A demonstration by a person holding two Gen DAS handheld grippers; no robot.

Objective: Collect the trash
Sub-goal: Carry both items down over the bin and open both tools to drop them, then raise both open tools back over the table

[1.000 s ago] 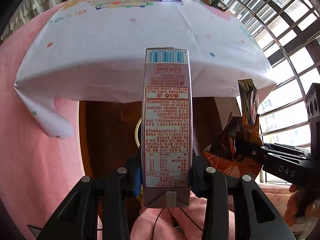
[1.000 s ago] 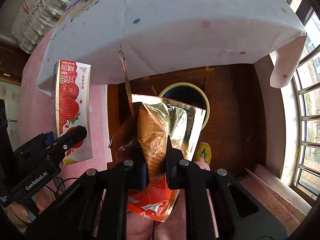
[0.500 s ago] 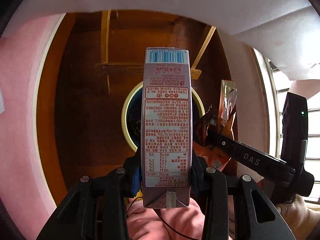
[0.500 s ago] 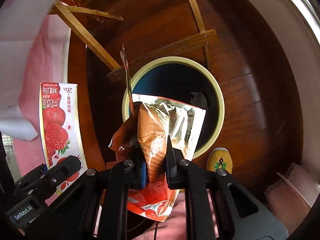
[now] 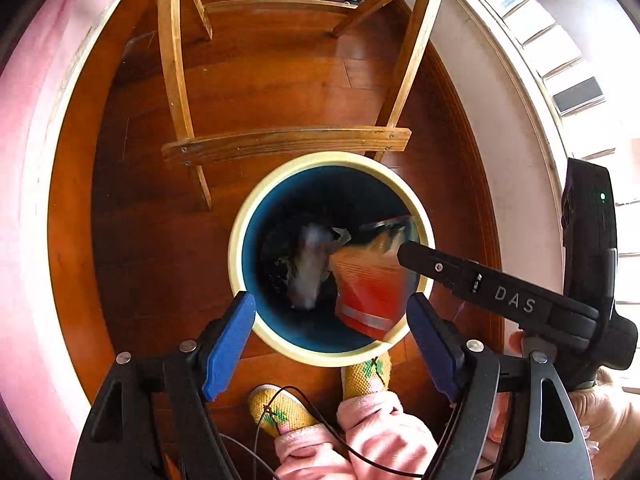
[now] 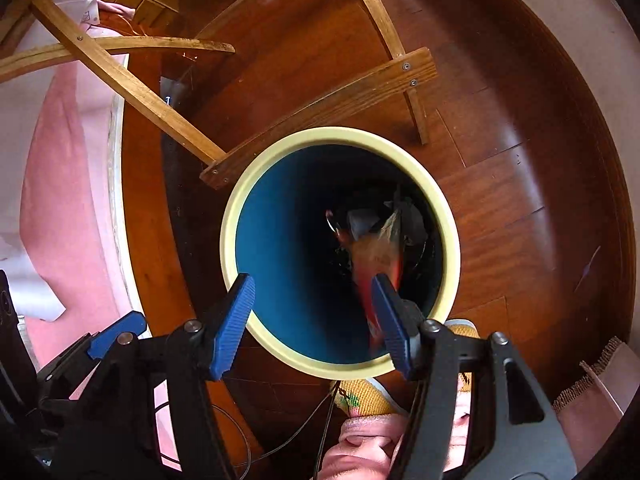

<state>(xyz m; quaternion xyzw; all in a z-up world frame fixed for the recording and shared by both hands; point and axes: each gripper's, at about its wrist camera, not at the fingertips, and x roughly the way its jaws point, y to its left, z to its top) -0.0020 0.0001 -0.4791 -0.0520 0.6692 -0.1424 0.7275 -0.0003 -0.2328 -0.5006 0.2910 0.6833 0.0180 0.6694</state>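
The wooden floor (image 5: 168,240) is filling both views, with the slanted wooden legs and crossbar of a frame (image 5: 286,142) standing on it just beyond the bin. The bin (image 5: 240,264), cream-rimmed and dark blue inside, is the landmark: it is sitting on the floor directly under both claws, with the person's yellow knitted slippers (image 5: 366,374) touching its near edge.

The step in hand looks like the drop itself. The left claw (image 5: 332,344) is hanging over the bin's near rim with its blue pads spread wide apart and nothing between them. The right claw (image 6: 314,322) is also gaping, jaws apart above the bin's mouth. The orange snack wrapper (image 5: 370,284) is blurred inside the bin, apparently falling along its right wall, just clear of the right claw's pad. Deeper down, a pale blurred carton-like shape (image 5: 308,268) and dark crumpled scraps are lying at the bottom.

Next, I judge, both claws need lifting away from the bin to seek further rubbish; none is showing here.
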